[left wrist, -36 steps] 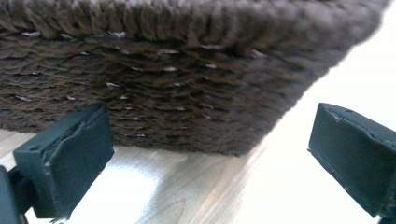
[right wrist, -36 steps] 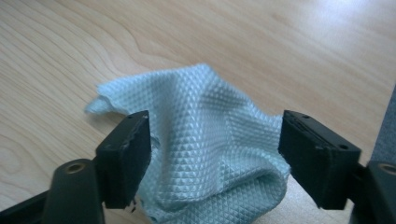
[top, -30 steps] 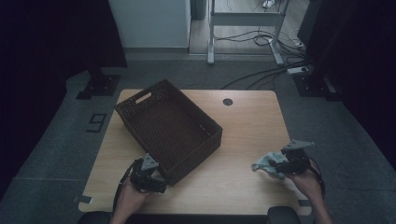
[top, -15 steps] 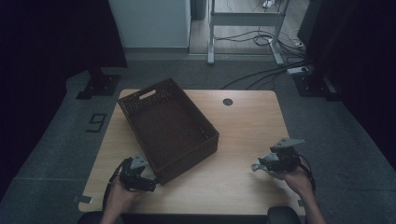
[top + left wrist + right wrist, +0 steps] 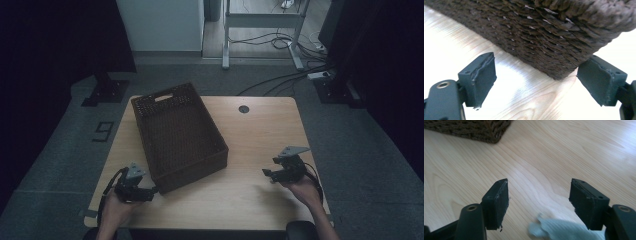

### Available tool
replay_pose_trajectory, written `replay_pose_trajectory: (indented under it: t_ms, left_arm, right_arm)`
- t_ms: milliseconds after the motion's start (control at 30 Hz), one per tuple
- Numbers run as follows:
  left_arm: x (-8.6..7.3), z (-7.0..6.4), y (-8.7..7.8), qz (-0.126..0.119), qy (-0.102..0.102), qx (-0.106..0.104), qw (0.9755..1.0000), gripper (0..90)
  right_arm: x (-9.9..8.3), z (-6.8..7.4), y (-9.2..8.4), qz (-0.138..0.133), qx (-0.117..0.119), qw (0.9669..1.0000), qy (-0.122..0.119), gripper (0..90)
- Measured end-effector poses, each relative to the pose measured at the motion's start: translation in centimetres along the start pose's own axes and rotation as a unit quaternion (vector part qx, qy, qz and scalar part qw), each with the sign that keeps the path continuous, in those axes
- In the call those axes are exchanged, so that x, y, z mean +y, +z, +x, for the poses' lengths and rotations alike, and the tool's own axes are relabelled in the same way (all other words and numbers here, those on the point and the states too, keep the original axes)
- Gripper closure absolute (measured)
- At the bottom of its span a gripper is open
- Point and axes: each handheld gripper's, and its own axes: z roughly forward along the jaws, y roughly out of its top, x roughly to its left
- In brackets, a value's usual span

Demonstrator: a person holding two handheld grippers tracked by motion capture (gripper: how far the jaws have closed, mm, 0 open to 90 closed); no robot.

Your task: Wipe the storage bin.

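Basket [image 5: 177, 135]: dark woven, left half of the worktop [image 5: 260, 135], near corner between the left gripper [image 5: 536, 82] jaws, untouched; jaws just closing. Pale cloth [image 5: 564, 230]: near right edge, low between the right gripper [image 5: 539, 202] jaws, closing, apart.

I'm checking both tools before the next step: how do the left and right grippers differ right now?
The left gripper sits right at the near corner of the brown woven basket, its open jaws facing the wicker wall; the right gripper is off to the side, well clear of the basket. A pale grey-green cloth lies between the right gripper's jaws, while the left's have nothing between them. Both have just been closing, low over the wooden table.
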Motion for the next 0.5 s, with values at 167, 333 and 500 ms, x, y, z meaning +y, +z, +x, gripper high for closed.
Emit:
replay_pose_trajectory:
  t_ms: [167,333,500]
  left_arm:
    - [-0.5,1.3,-0.4,0.000,-0.015,0.012,0.9998,17.3]
    - [-0.9,2.4,-0.7,-0.001,-0.028,0.029,0.9992,21.8]
    - [-1.3,3.3,-0.9,-0.004,-0.042,0.035,0.9985,26.4]
  right_arm:
    - [1.1,0.9,0.9,-0.001,0.023,0.9997,-0.005,36.3]
    - [2.2,2.1,2.0,-0.001,0.042,0.9989,-0.020,40.2]
    - [3.5,3.4,3.1,-0.012,0.064,0.9975,-0.028,43.9]
